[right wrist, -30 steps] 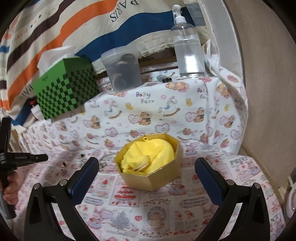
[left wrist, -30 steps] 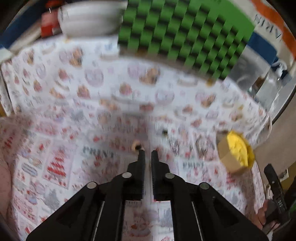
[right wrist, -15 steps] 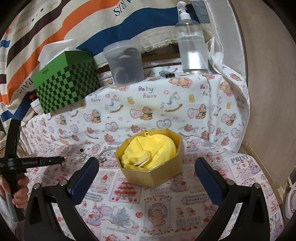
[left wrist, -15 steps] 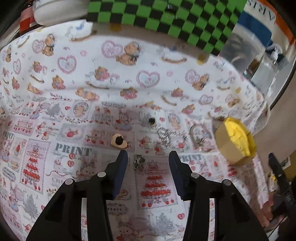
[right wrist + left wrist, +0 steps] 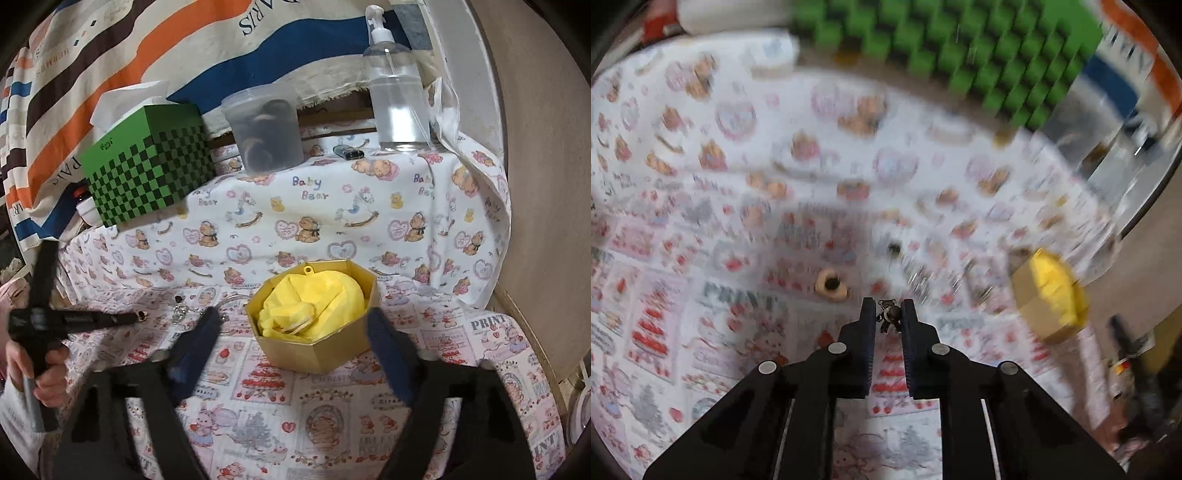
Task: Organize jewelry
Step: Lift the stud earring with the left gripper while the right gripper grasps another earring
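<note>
- While the person's hand grips the handle at the far left of the right wrist view, the left gripper has just been closing, and its two black fingers now pinch a small dark metal charm, seemingly bear-shaped, between their tips.
- Just left of those tips, a small tan ring-like piece with a dark centre lies on the printed cloth, untouched.
- Beyond the tips, a small dark bead or stud rests on the cloth, and to its right lie thin silvery chains or hoops, too blurred in the left view to name exactly.
- Further right stands the gold hexagonal cardboard box, lined with crumpled yellow fabric; I judge it the place the jewellery is meant to go.
- Nearest the box, the right gripper has just been narrowing its blue-padded jaws, which stand either side of the box; whether the pads press its walls I cannot tell, since both are blurred.
- By my reading, the step in hand is the pickup of the charm.
- Next, the move calls for lifting it clear without loosening the pinch, carrying it rightward over the box and letting go above the yellow fabric.
</note>
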Tool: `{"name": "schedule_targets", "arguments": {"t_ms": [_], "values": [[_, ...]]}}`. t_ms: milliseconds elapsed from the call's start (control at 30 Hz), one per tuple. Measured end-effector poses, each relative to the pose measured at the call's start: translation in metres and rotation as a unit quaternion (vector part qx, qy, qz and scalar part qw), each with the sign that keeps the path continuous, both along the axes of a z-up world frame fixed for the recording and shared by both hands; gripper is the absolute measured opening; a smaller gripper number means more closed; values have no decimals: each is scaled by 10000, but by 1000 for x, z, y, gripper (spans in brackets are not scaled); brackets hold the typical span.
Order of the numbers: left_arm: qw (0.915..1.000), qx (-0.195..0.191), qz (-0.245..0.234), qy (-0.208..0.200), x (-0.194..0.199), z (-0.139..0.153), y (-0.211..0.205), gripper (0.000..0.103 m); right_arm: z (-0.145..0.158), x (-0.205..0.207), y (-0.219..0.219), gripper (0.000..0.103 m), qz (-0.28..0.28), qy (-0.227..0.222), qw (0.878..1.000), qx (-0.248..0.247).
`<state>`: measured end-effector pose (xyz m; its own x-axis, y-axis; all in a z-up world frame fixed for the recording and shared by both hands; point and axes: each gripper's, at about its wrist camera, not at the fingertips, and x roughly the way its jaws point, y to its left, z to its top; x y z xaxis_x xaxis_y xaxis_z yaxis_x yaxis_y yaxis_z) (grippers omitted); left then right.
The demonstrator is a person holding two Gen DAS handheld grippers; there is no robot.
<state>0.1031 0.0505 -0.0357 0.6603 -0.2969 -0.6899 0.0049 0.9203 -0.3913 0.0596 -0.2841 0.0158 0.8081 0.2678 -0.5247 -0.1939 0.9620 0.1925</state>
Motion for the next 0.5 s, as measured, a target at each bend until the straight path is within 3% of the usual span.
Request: {"name": "schedule_targets", "arguments": {"t_ms": [33,133,300,367,400,500], "values": [[9999,-72,11,-148,-4,7,4,12,-1,1,0,54,12,44,10000,-10],[9987,-112,136,-475,-16,25,16,12,-3,2,2,43,77,93,9999,-31],[9969,191,639,-419,-14,26,41,12,4,16,5,40,-134,496,9981,338],[9968,176,755,-200,-7,19,51,12,12,17,20,40,-22,500,9987,98],[9971,96,745,-105,-4,16,55,12,17,19,36,40,288,499,9983,-50],[9965,197,810,24,-5,16,58,12,25,23,70,46,539,458,9969,-332]]}}
